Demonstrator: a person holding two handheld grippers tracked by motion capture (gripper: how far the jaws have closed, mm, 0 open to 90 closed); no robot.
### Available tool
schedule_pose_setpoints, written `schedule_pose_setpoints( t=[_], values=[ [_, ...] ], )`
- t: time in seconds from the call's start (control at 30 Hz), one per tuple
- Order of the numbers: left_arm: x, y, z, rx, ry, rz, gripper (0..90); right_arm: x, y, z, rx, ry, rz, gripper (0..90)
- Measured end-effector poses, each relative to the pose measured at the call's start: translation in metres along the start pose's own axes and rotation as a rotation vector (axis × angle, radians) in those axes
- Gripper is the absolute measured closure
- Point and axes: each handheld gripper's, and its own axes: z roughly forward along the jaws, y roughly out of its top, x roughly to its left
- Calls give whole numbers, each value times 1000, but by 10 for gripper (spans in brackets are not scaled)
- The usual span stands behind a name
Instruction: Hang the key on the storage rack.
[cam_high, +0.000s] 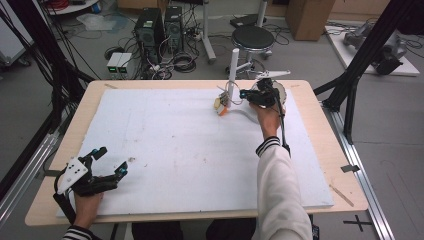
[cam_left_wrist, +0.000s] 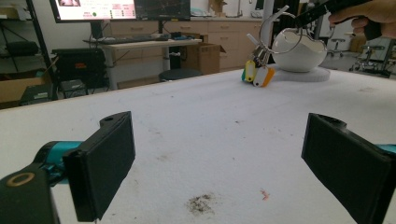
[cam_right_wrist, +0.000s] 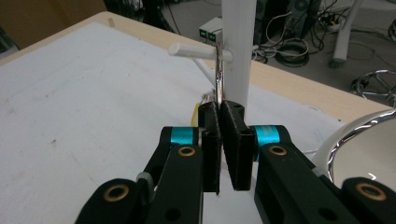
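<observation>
Gripping thin metal key ring (cam_right_wrist: 218, 77)

Key ring (cam_right_wrist: 218, 74) on the stand's peg (cam_right_wrist: 198, 51), tags (cam_high: 220, 106) below, far right.

A robotics or electronics lab, set up for recording hand work. A wooden worktop (cam_high: 320, 150) covered by a white foam sheet (cam_high: 190, 145) stands on a grey floor inside a frame of black metal struts (cam_high: 367, 55). Behind it, two black computer towers (cam_high: 159, 31) sit on the floor among tangled cables (cam_high: 180, 62), beside a small white box with green lights (cam_high: 119, 64). A round black stool (cam_high: 253, 37) and cardboard boxes (cam_high: 309, 17) stand farther back. The left gripper view shows wall-mounted monitors (cam_left_wrist: 119, 9), a desk with a keyboard (cam_left_wrist: 140, 41) and a row of pale wooden cabinets (cam_left_wrist: 224, 39).
</observation>
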Motion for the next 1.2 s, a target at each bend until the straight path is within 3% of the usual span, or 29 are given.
schedule_pose_setpoints(
  t=[0.13, 0.27, 0.4, 0.53, 0.6, 0.67, 0.73, 0.77, 0.8, 1.03, 1.2],
  values=[
    [0, 0, 0, 0, 1, 1, 101, 1, 1, 0, 10, -18, -34, 830],
    [0, 0, 0, 0, 1, 2, 101, 2, 0, -2, 17, -18, -22, 793],
    [0, 0, 0, -1, 2, 2, 101, 4, 1, -5, 10, -21, -24, 722],
    [0, 0, 0, -2, 1, 1, 101, 9, 0, -14, 0, -54, -41, 617],
    [0, 0, 0, -1, 2, 2, 101, 12, -1, -21, -9, -69, -44, 479],
    [0, 0, 0, 0, 1, 2, 101, 15, -2, -28, -8, -94, -40, 270],
    [0, 0, 0, -2, 1, 1, 101, 20, -4, -34, -3, -160, -31, 71],
    [0, 0, 0, -1, 1, 5, 101, 22, -5, -38, -4, -175, -26, 9],
    [0, 0, -1, -2, 1, 9, 101, 24, -6, -42, -10, -175, -18, 8],
    [-1, 0, 0, 0, 2, 13, 101, 28, -18, -71, -97, -40, -36, 9],
    [-1, 0, 1, 10, 5, 16, 101, 29, -39, -83, -138, 52, -85, 8]
  ],
)
